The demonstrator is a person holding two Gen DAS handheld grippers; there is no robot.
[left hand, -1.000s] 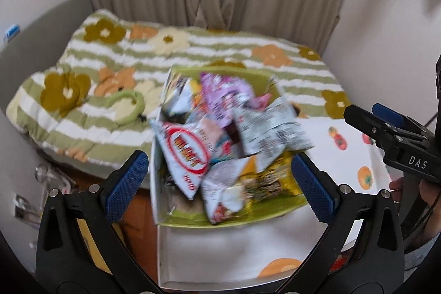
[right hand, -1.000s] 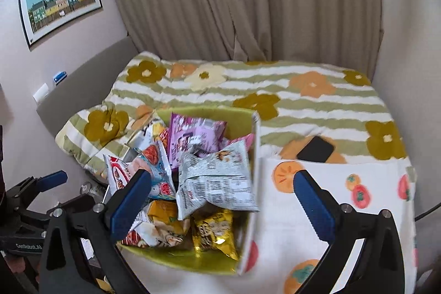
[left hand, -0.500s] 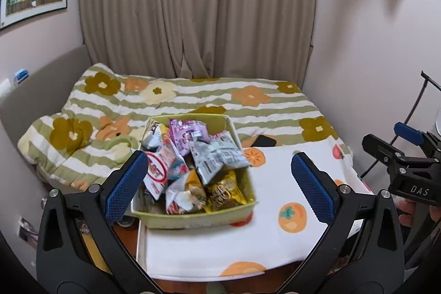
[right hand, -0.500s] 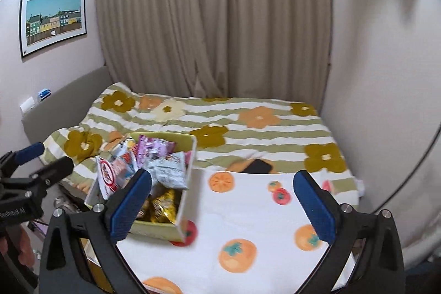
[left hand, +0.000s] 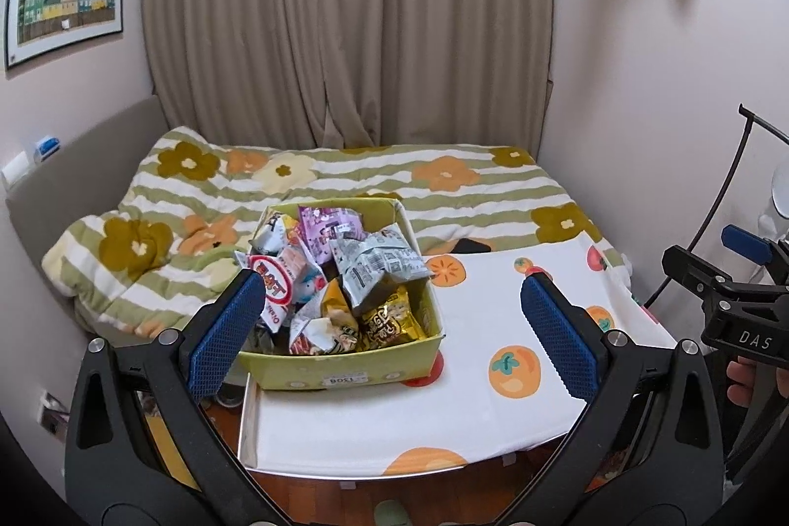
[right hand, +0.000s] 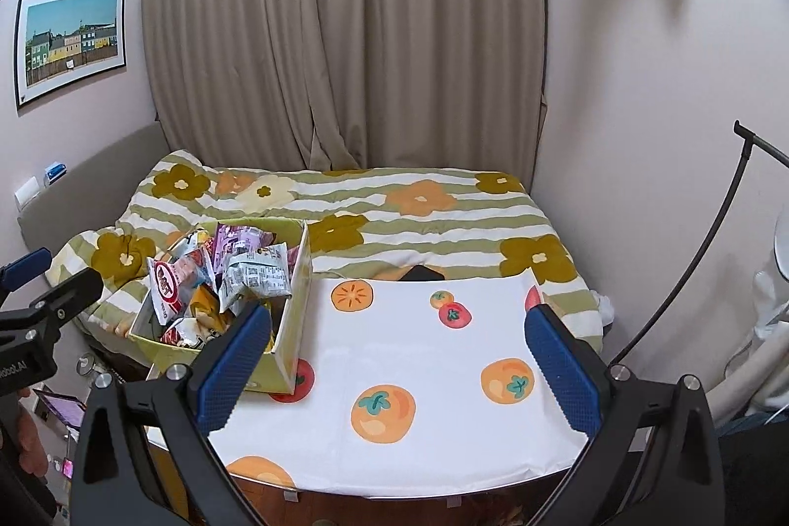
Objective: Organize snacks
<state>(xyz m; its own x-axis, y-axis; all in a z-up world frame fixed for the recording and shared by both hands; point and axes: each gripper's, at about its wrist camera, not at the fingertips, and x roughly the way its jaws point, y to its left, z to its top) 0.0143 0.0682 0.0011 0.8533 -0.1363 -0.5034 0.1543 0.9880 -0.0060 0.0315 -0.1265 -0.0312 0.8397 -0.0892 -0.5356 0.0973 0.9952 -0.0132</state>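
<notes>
A yellow-green box (left hand: 345, 370) heaped with crinkled snack packets (left hand: 340, 274) sits at the tabletop's (left hand: 468, 417) left edge. A bed (left hand: 345, 181) lies beyond. Left gripper (left hand: 394, 329) and right gripper (right hand: 399, 358) fingers are spread apart, empty.

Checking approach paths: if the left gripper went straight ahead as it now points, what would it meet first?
Probably the snack packets heaped in the green box; the left gripper, open, points about there, though depth is unclear.
</notes>
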